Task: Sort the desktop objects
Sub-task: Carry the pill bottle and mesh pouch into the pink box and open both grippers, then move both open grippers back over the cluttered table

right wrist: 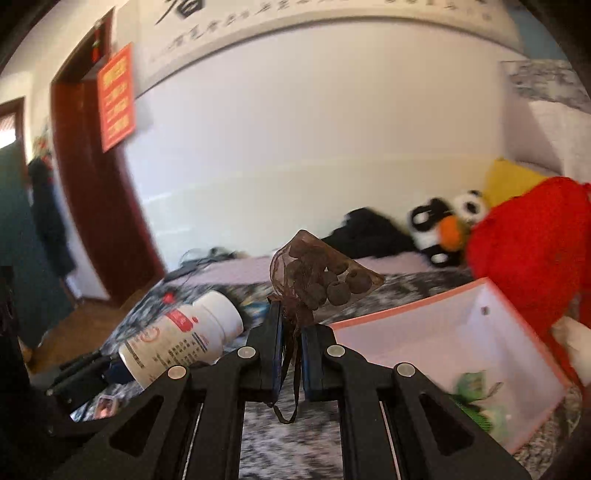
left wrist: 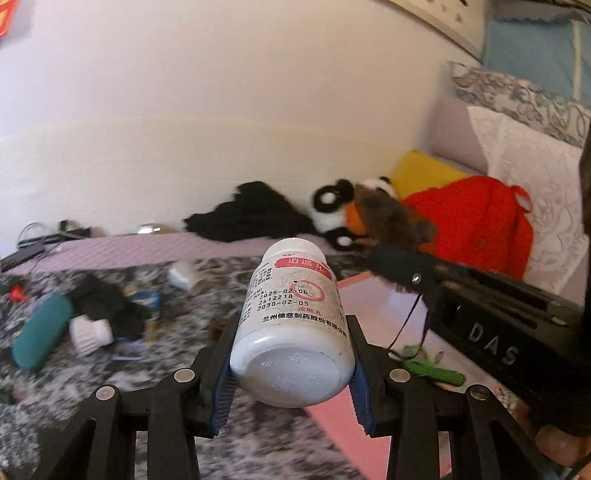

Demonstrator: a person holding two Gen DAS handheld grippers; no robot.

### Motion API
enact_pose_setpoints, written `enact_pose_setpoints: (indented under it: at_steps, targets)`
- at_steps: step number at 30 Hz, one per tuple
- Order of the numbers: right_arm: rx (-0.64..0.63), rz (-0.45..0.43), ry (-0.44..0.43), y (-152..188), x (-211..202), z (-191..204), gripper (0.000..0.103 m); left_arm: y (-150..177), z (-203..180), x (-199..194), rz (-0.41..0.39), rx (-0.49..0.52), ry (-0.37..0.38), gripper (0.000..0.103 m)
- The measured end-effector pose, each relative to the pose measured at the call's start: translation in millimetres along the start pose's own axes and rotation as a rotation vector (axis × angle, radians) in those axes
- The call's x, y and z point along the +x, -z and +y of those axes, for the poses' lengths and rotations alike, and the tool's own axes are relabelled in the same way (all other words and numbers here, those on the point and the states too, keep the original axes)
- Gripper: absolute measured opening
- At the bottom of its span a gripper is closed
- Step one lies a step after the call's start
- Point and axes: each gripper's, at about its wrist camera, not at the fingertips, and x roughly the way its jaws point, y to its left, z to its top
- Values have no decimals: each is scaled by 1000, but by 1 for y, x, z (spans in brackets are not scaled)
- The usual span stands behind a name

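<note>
white pill bottle, red label and printed dates, is pinched sideways in your left claw above the patterned bed; the sheer brown pouch of dark beads hangs pinched in your right claw. pink bin beside them holds only green bits, while a teal case and another bottle lie unsorted, so you look early on.

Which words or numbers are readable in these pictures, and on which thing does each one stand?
"2025-02-06", "2030-02-05": bottle, held in the left gripper.
"兰州佛慈制药股份有限公司": bottle, lower edge of the label.
"DAS": right gripper, on its body.
Bottle's red title, red door sign, wall scroll: too blurred to read.
Pouch: no text.
</note>
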Motion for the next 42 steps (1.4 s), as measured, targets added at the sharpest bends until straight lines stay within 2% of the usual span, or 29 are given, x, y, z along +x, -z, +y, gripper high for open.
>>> enact_pose_setpoints:
  at_steps: [5,9,10,11,12,13,14,15,17,21,27,31,35,42]
  targets:
    - [42,-36,138,-3,-16,-60,8,-8,-49,37,28,52,52,44]
    - [123,-22,197,0,-11,-116,9,-13,-83,72,67,100,87,44]
    - [141,-13,213,2,-8,-128,12,-14,-90,81,81,114,89,47]
    - [152,4,231,3,-4,-139,16,-16,-96,90,96,128,90,54]
    - [183,17,260,4,0,-150,33,-19,-101,98,105,137,70,73]
    - [214,29,288,6,4,-162,74,-20,-104,101,101,146,42,85]
    - [246,41,317,8,8,-173,93,-23,-105,103,85,153,17,89]
    - [285,23,325,9,6,-181,103,-26,-103,102,69,144,15,93]
    - [351,-2,318,8,1,-194,103,-35,-95,98,44,109,30,97]
    - [378,-37,310,3,-7,-197,103,-52,-67,90,39,-8,97,100]
    - [362,-59,280,-3,-5,-179,103,-58,-27,62,8,-72,59,100]
    - [330,-64,251,-4,0,-151,103,-37,4,37,1,-68,-40,100]
    - [297,-32,201,-2,19,-119,103,-4,53,25,49,-102,-145,100]
    - [193,71,99,15,87,-39,103,50,151,27,133,-214,-326,100]
